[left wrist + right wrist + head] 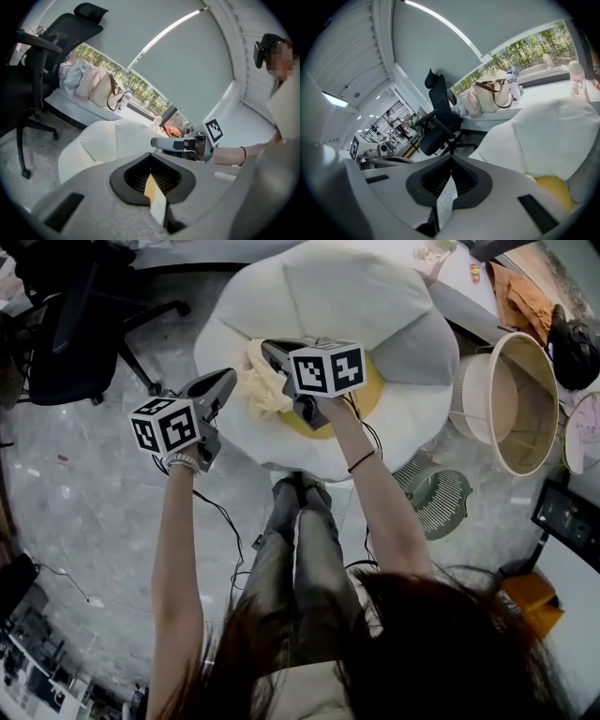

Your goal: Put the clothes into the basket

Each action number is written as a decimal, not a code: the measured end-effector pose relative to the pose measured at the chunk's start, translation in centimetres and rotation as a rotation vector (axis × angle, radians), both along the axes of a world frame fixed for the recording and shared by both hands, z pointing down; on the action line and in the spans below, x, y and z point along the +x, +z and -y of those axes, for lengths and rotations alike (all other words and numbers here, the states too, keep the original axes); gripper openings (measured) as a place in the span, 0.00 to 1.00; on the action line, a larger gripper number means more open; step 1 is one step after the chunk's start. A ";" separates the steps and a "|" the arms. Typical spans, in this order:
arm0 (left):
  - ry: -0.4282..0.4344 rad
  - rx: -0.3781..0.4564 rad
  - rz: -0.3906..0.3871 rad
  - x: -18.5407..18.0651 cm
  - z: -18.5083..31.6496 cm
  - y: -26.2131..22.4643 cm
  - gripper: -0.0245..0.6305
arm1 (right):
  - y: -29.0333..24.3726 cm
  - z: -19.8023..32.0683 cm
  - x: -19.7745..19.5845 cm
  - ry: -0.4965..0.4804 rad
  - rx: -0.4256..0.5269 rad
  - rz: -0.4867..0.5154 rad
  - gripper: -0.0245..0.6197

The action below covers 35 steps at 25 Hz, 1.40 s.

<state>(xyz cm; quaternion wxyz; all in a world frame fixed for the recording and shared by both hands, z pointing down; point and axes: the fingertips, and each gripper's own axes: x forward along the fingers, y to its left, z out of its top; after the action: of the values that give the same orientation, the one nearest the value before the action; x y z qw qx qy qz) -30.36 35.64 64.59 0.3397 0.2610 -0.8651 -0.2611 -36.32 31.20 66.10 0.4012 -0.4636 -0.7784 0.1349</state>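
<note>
Grey marbled floor (pixel 84 521) fills the room below the person, whose legs stand at the near edge of a flower-shaped cushion (pixel 375 296) with white petals round a yellow centre. Both forearms reach out over it. The left hand-held gripper (pixel 228 382) is clamped on a cream cloth (pixel 262 385). Its own view shows the jaws together, with a pale strip of fabric pinched between them. The right hand-held gripper (pixel 269 349) is likewise closed on the same cloth, with a white fold nipped in its jaws. The cloth hangs bunched between the two, over the cushion's left side next to the yellow centre. Whether it touches the cushion cannot be told. Right of the cushion, just beside a petal, stands the basket (pixel 466 395). It is round and pale, its mouth open towards the camera, and it is well apart from the cloth. Farther off at the left is a black office chair (pixel 75 324). Beyond it, a white desk (pixel 543 86) under the window carries a tote bag (pixel 492 96).
</note>
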 end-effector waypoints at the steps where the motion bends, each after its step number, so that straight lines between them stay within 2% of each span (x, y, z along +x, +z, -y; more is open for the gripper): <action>1: 0.007 0.000 -0.011 0.1 0.0 0.8 0.05 | 0.9 0.0 0.1 -0.005 0.015 -0.008 0.05; 9: 0.028 0.014 -0.072 0.2 -0.2 6.2 0.05 | 8.2 0.1 1.3 -0.038 0.113 -0.100 0.05; 17: 0.039 0.017 -0.122 1.0 -0.4 9.1 0.05 | 12.4 0.1 2.4 -0.047 0.167 -0.153 0.05; 26: 0.009 0.057 -0.137 1.2 -0.3 12.7 0.05 | 16.3 -0.6 3.0 -0.107 0.168 -0.188 0.06; 27: 0.003 0.060 -0.141 1.3 -0.2 13.3 0.05 | 17.0 -0.6 3.2 -0.118 0.171 -0.193 0.08; 29: -0.008 0.064 -0.146 1.4 -0.3 14.5 0.05 | 18.4 -0.6 3.4 -0.136 0.174 -0.211 0.22; 35: -0.029 0.062 -0.158 2.2 -0.7 17.7 0.05 | 22.4 -0.6 4.0 -0.155 0.219 -0.197 0.34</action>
<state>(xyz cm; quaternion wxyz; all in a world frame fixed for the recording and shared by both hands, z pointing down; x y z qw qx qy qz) -28.19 36.33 82.28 0.3946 0.2374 -0.8308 -0.3125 -32.28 31.82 88.48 0.5330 -0.4604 -0.7071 0.0628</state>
